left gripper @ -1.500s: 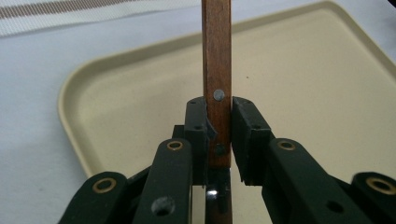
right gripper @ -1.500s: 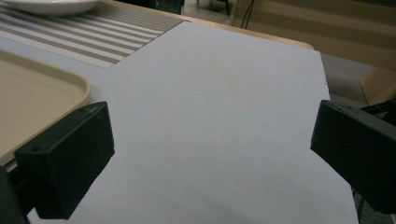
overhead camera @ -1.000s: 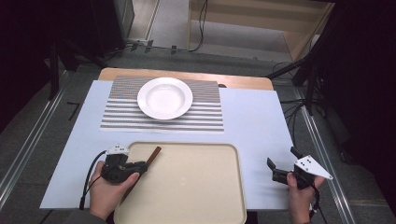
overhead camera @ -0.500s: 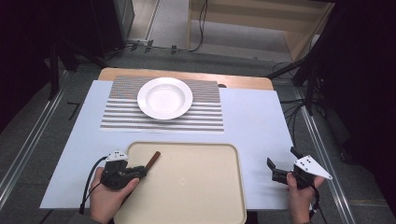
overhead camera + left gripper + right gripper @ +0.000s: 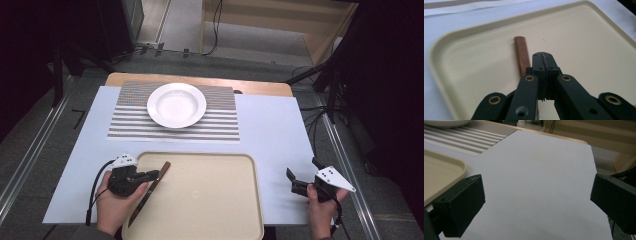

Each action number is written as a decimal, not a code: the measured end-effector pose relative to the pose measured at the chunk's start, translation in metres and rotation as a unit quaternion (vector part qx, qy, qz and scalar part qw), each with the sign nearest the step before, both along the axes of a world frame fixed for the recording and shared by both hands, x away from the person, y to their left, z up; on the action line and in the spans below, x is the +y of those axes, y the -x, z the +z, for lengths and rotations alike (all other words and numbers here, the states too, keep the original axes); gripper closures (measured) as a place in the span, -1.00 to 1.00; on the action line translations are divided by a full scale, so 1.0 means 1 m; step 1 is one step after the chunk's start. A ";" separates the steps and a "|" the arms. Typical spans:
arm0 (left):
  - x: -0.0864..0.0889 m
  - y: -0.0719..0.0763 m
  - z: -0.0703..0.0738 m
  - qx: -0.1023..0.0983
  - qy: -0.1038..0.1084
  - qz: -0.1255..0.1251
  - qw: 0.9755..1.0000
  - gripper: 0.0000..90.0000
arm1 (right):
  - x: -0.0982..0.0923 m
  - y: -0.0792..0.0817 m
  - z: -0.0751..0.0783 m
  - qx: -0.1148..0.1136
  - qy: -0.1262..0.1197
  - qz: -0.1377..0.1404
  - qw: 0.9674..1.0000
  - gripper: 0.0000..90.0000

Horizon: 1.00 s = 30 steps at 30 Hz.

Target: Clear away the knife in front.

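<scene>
At the lower left of the high view, the left claw (image 5: 156,174) has just closed, jaws together and empty, beside a knife (image 5: 150,192) on the tray (image 5: 210,200). Lower right, the right claw (image 5: 300,181) gapes wide, empty. No writing readable.

High view: fixed above my side of the table, facing forward and down, far enough to take in the whole tray (image 5: 200,205) and the plate (image 5: 176,104). Left gripper view: rides my left gripper (image 5: 543,65), low and close over the tray (image 5: 586,40). Right gripper view: rides my right gripper (image 5: 536,202), low over the table, sharing the tray's corner (image 5: 446,170) with the others.
</scene>
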<state>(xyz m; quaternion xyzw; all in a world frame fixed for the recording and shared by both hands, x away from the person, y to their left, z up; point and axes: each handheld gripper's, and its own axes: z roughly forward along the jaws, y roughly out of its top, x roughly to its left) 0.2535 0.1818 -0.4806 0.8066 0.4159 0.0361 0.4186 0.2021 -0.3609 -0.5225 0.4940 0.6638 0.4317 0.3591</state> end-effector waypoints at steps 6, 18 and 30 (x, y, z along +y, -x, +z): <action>-0.011 -0.001 -0.006 -0.002 -0.014 -0.023 1.000 0.99 | -0.003 -0.001 0.000 0.000 -0.016 -0.005 1.000 -1.00; -0.022 0.004 -0.013 -0.021 -0.078 -0.030 0.996 0.99 | -0.004 -0.002 0.000 0.007 -0.019 -0.009 1.000 -1.00; -0.012 0.005 -0.016 -0.015 -0.091 -0.025 0.995 0.99 | -0.004 -0.002 0.000 0.008 -0.016 -0.009 1.000 -1.00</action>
